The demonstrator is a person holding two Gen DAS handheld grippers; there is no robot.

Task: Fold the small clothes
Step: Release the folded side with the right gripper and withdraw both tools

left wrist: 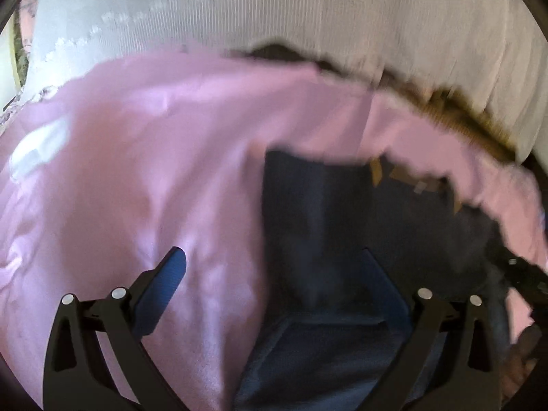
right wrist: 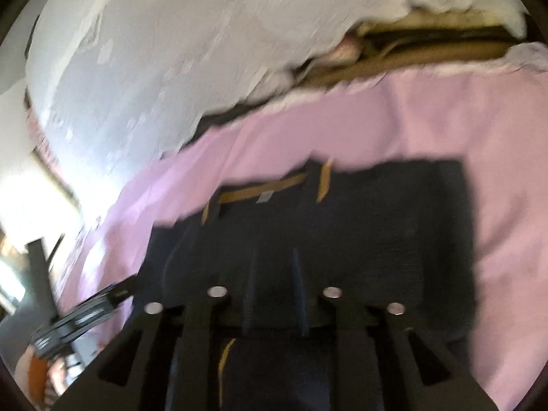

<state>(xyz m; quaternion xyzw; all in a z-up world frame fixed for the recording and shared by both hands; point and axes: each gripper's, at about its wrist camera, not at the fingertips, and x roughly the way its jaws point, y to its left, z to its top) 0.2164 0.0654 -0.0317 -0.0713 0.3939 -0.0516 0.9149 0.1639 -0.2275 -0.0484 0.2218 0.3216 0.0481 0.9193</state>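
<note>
A dark navy garment (left wrist: 325, 205) with tan neck trim and a small grey label lies folded on a pink sheet (left wrist: 137, 171). My left gripper (left wrist: 272, 258) stands wide open just above the sheet. Its left finger is over the pink cloth, its right finger over the garment's left part, and nothing is pinched. In the right wrist view the garment (right wrist: 376, 222) fills the middle. My right gripper (right wrist: 274, 267) hovers low over its near part with the jaws a narrow gap apart. The blur hides whether any fabric sits in that gap. The left gripper (right wrist: 85, 311) shows at the lower left.
A white ribbed cloth (left wrist: 308, 10) covers the back, also seen as white cloth (right wrist: 154, 68). A brown strip (right wrist: 411, 54) runs between it and the pink sheet (right wrist: 462, 120). The right gripper's body (left wrist: 524, 274) enters at the right edge. A person's hand (right wrist: 34, 376) holds the left tool.
</note>
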